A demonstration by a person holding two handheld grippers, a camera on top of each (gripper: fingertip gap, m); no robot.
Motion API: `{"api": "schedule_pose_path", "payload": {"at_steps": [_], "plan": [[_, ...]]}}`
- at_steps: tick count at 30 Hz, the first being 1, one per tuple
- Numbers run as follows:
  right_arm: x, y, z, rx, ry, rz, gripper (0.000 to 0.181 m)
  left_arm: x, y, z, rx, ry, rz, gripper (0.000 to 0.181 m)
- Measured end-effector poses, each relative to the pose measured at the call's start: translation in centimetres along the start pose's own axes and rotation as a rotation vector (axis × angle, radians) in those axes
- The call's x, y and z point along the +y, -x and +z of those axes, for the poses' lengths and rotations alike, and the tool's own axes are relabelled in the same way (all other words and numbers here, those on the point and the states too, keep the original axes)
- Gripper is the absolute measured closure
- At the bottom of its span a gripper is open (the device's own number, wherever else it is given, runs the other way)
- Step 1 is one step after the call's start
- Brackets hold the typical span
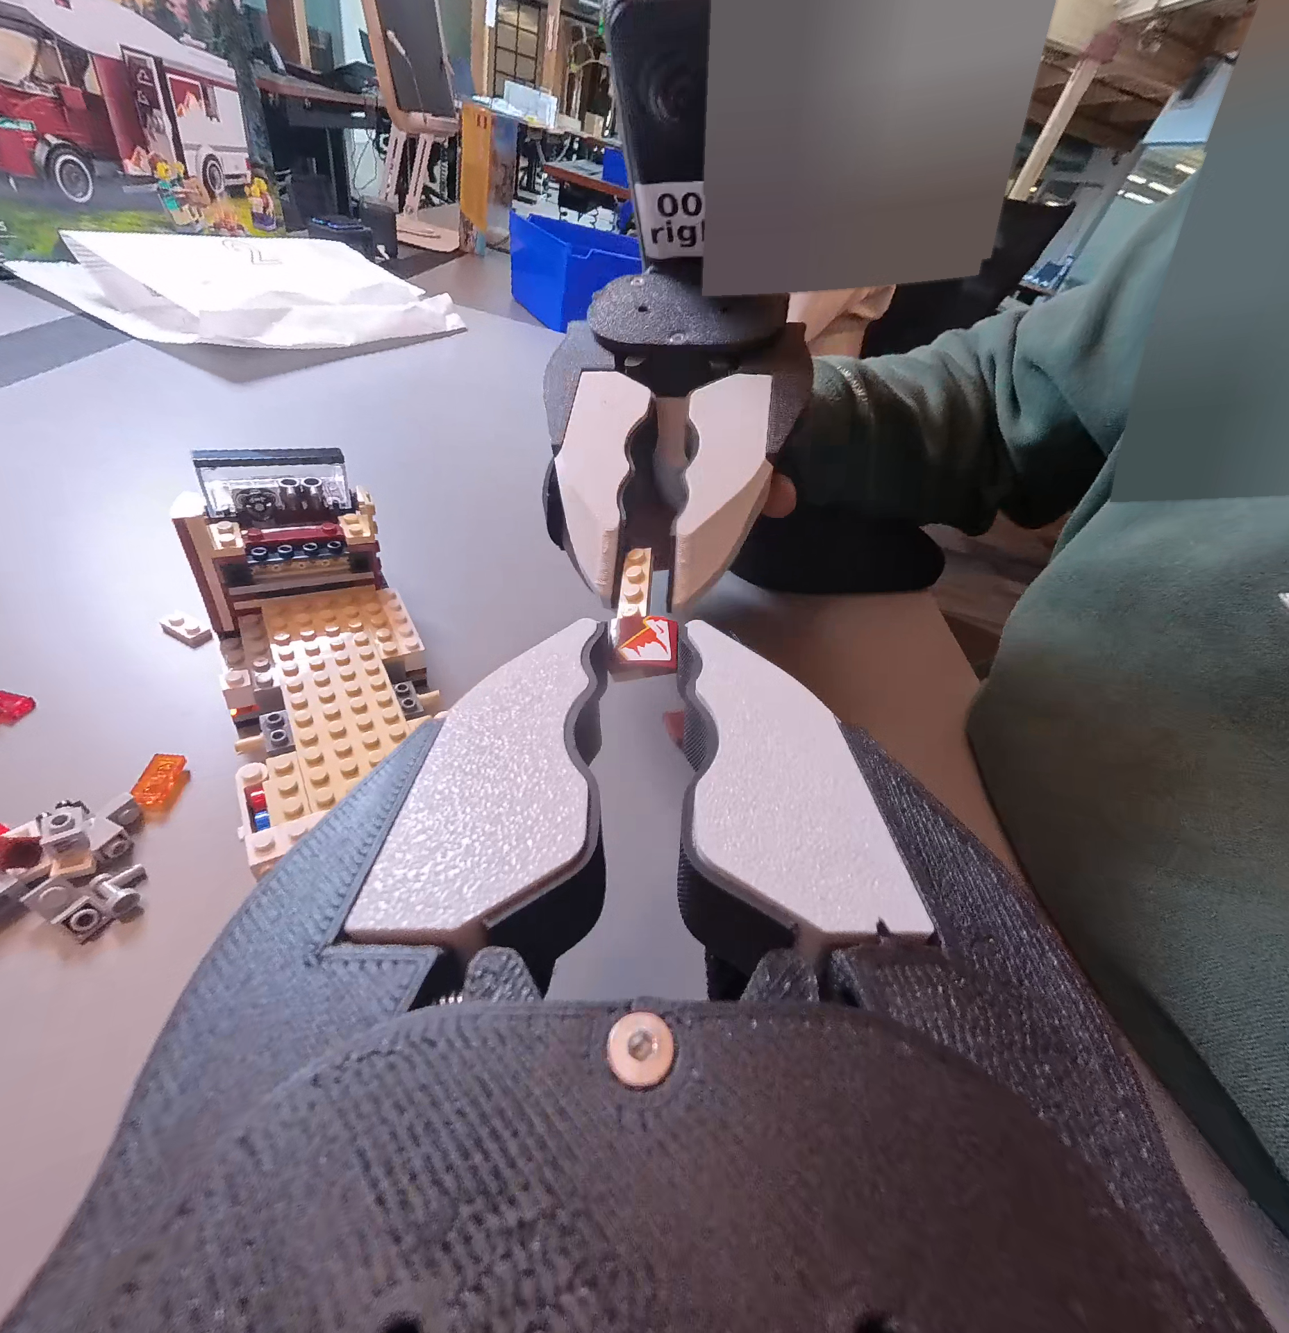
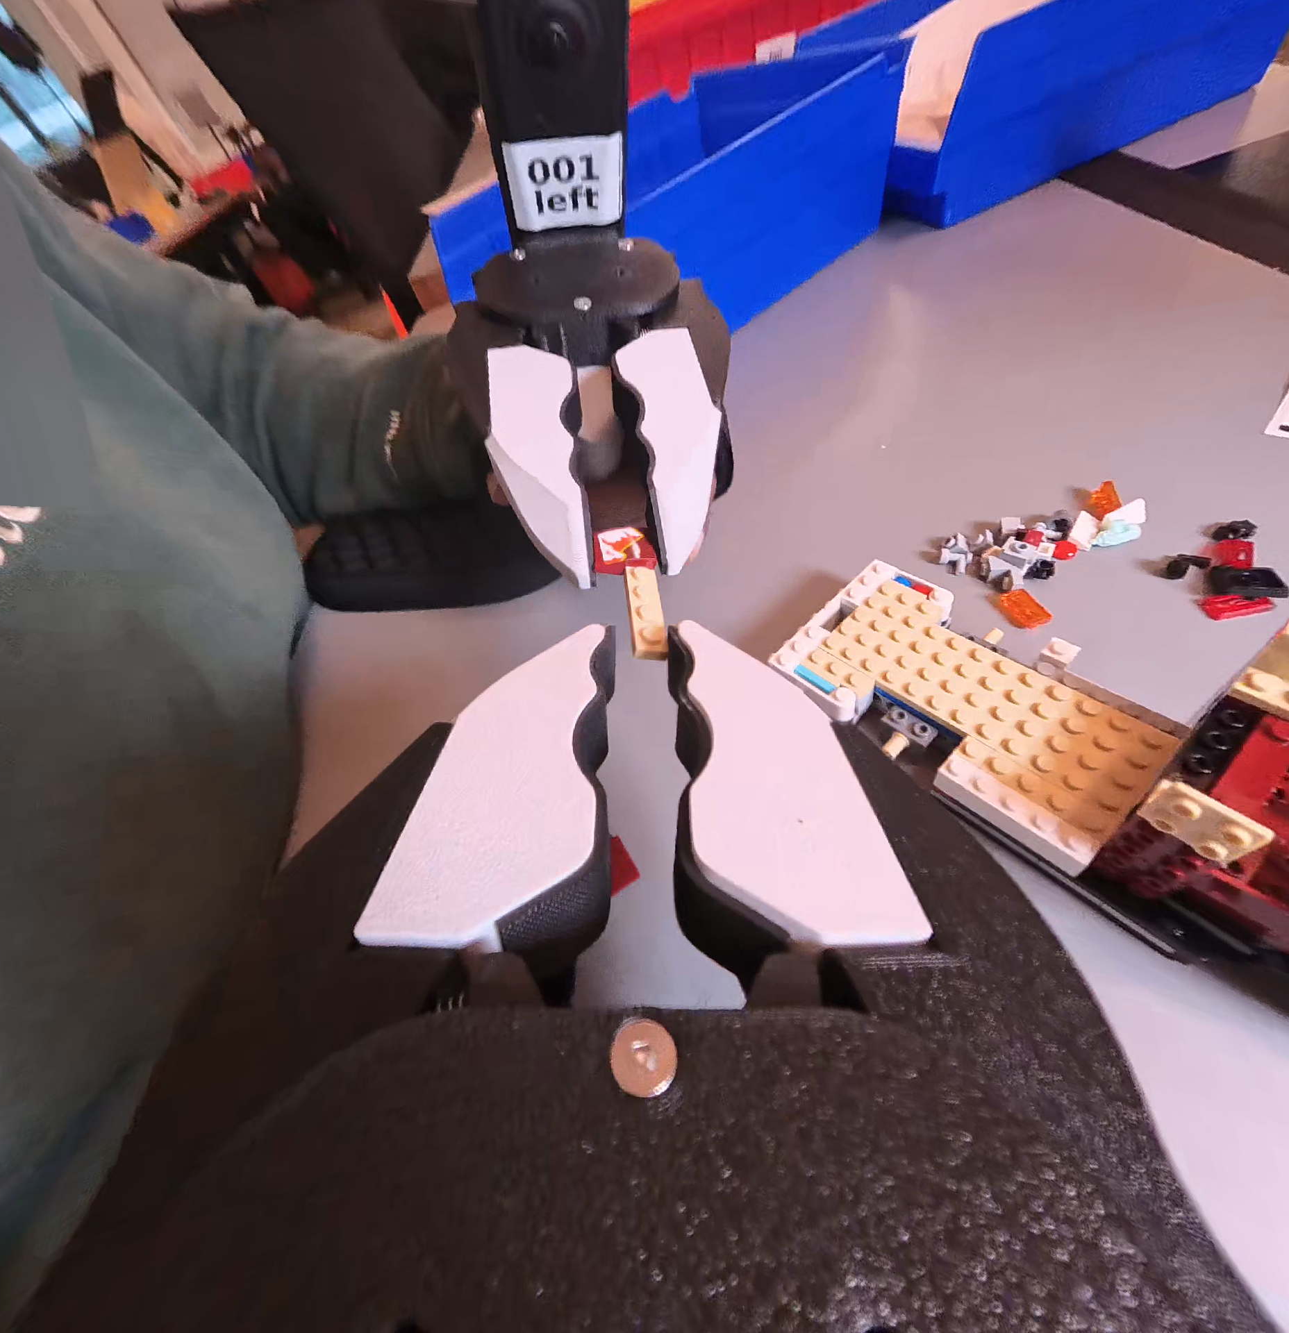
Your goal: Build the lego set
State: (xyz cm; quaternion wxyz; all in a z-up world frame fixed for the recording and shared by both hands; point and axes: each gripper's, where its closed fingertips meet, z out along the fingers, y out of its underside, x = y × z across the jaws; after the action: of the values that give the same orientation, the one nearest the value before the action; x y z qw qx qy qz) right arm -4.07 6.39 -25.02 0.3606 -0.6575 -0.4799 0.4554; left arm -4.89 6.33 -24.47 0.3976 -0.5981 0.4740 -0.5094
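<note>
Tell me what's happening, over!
Left gripper shut on red tile. Right gripper shut on tan plate. Pieces meeting above table, nothing between them. Camper build sits aside.

— What is surrounding the grey table?

— Beyond the table's far edge, blue bins are standing, and more blue bins are sitting on the table itself. A white paper bag is lying flat on the table.

— And further back?

— Behind the table, desks and a wooden stand are filling an open workroom. Daylight is coming through gridded windows far behind the table.
</note>
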Motion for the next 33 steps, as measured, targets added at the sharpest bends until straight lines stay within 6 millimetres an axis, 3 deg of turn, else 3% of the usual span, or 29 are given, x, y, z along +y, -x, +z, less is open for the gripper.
{"api": "schedule_pose_path", "payload": {"at_steps": [14, 33], "plan": [[0.1, -0.2, -0.6, -0.023, -0.053, 0.072, 0.173, 0.6, 0.1, 0.4, -0.005, 0.025, 0.009, 0.163], [2.2, -1.2, -0.4, 0.038, 0.044, 0.023, 0.171, 1.7, 0.8, 0.9, -0.062, 0.092, 0.037, 0.162]]}}
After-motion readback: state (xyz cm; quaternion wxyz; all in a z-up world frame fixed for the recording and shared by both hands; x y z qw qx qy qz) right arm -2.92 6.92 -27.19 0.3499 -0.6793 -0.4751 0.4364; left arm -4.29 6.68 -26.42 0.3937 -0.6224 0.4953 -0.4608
